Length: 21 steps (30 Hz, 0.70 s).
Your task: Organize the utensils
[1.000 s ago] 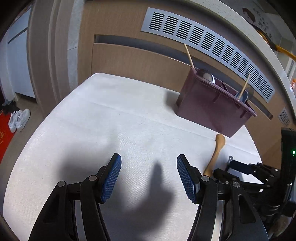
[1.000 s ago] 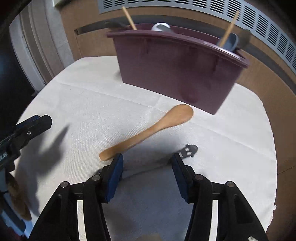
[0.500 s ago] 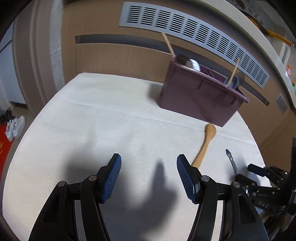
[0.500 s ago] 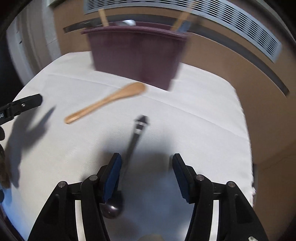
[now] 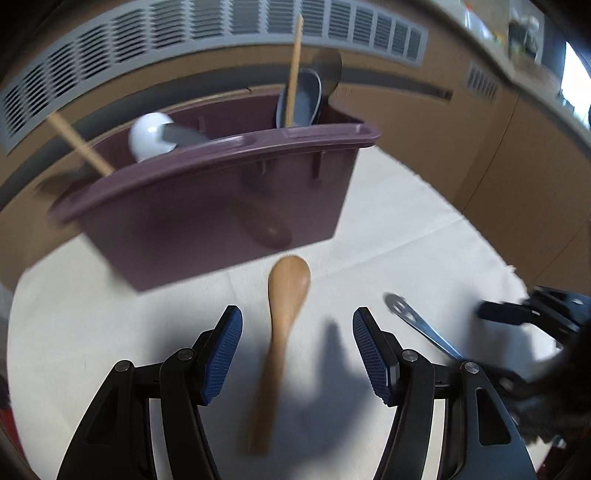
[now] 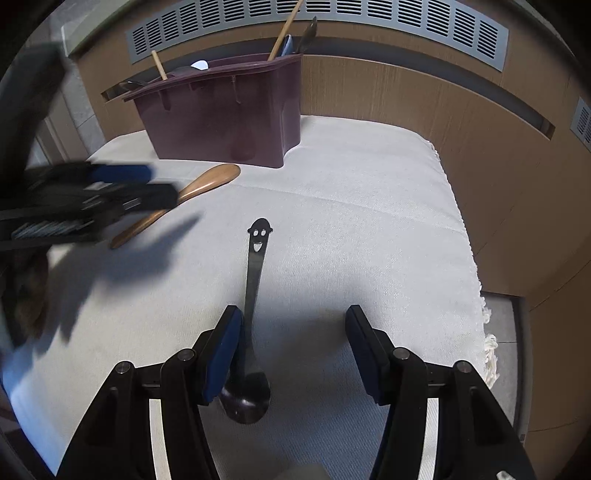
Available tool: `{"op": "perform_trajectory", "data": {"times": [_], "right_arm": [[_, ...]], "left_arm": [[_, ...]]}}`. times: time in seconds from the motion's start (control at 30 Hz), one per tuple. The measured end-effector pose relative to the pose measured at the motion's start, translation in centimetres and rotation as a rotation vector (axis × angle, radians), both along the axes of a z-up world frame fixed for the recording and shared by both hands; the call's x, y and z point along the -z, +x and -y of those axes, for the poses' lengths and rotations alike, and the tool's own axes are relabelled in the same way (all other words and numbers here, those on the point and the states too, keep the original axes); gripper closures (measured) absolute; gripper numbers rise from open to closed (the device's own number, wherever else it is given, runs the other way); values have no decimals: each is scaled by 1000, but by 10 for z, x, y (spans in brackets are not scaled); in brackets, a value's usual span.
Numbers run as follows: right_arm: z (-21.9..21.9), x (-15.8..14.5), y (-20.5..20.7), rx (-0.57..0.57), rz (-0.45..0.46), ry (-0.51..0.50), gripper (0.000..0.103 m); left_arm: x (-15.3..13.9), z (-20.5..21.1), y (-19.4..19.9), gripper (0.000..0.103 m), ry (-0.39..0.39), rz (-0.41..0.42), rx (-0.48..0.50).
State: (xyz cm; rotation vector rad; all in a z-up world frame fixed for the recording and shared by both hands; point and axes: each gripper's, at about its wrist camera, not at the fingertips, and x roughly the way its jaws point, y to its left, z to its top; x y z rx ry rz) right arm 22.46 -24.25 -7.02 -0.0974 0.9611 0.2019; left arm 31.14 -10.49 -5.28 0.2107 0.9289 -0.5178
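On a surface [image 6: 369, 236] covered with a pale woven cloth stand the task's things: a maroon utensil caddy [image 5: 221, 206] at the far side, a wooden spoon [image 5: 284, 314] lying just in front of it, and a dark metal spoon [image 6: 253, 295] nearer the cloth's fringed edge. Left wrist view: the left claw [image 5: 297, 354] hovers over the wooden spoon with its blue pads [image 5: 223, 354] spread wide on either side of the handle, touching nothing; the spoon's bowl points toward the caddy, and this view is blurred. Right wrist view: the right claw [image 6: 291, 354] stands open above the metal spoon, whose bowl lies beside the claw's left pad and whose handle, ending in a cut-out smiling face, points away toward the caddy; whether that pad touches the spoon cannot be told. Caddy contents: two wooden sticks [image 5: 293, 70] rising from opposite ends, a white rounded utensil [image 5: 149, 136] and a grey-blue spoon [image 5: 304, 99] among them. Behind the surface runs a wood-panelled wall with a grey slotted vent [image 6: 406, 26].
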Motion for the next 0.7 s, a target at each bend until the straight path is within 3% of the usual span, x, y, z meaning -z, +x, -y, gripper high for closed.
{"op": "perform_trajectory", "data": {"times": [0.07,0.13,0.37,0.4,0.57,0.7], "right_arm": [[4,-1,-2,-2,3,14,49],[8,-2,-5,4,8,20,49],[15,-6,-11,5,33,34,48],[14,-6,-11,1,33,33,48],[11,-10,-19,-55,-8,45,48],[10,-14,-37,-115,-15,57,49]], "left_arm": [[4,9,14,45,32,-27,11],[8,14,23,61,43,-57,12],[15,18,32,67,62,-88,-17],[15,15,29,73,45,-96,-11],[12,-18,-7,73,-4,-111,-67],[10,-59,-49,73,-54,-127,-189]]}}
